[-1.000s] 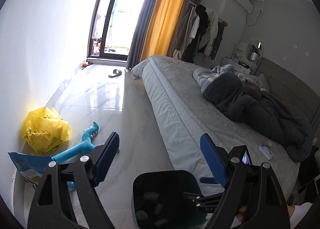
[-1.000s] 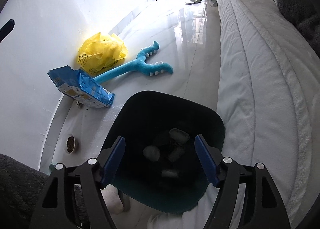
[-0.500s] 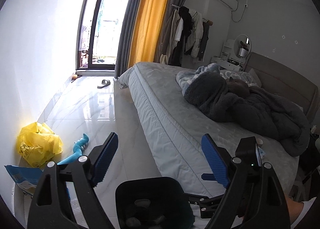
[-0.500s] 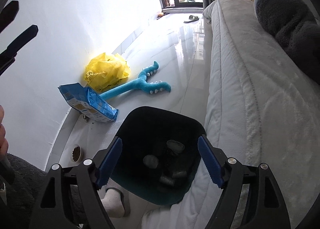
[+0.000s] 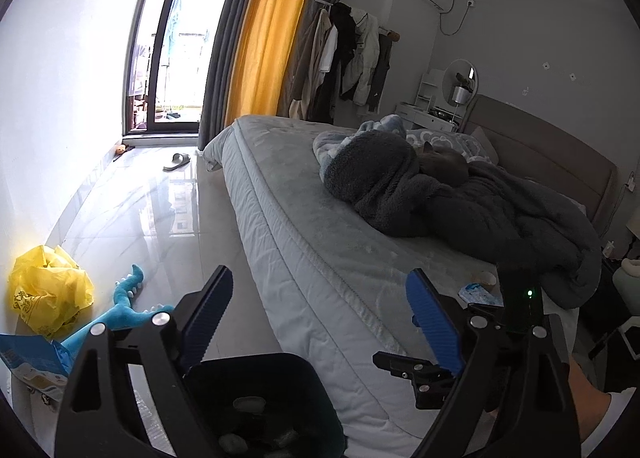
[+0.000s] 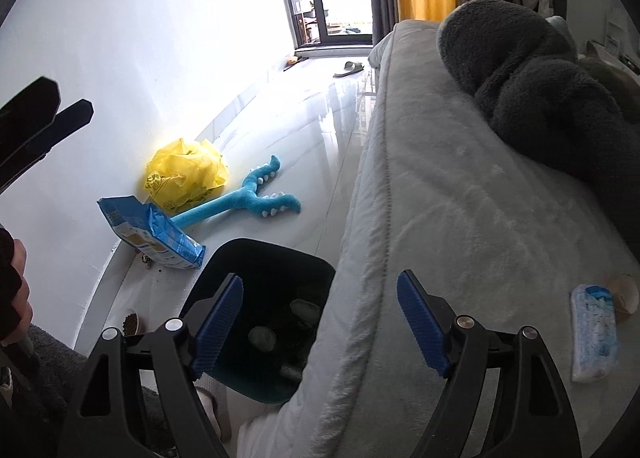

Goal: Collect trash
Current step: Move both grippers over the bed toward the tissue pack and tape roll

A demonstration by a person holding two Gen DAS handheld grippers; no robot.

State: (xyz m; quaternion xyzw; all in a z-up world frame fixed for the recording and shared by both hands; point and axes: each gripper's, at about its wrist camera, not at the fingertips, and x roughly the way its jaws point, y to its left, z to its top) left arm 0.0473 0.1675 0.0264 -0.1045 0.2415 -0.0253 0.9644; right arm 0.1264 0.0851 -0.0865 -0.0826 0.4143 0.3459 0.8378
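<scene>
Right wrist alone shows pet-food bowl (image 6: 131, 323), both grippers (image 5: 316, 318) (image 6: 320, 322) spread wide, empty, above bin (image 6: 276, 258).

We see a glossy, mirror-smooth floor (image 6: 304, 130), a crinkled plastic bag (image 6: 186, 172) – and matt, fuzzy bedding (image 6: 460, 194).

A dark trash bin (image 6: 276, 258) stands open on the floor against the side of the bed (image 6: 460, 218), with a few pale crumpled scraps (image 6: 262, 338) in its bottom, while a blue-and-white packet (image 6: 592, 332) and a tan wad (image 6: 626, 292) lie together on the bed.
</scene>
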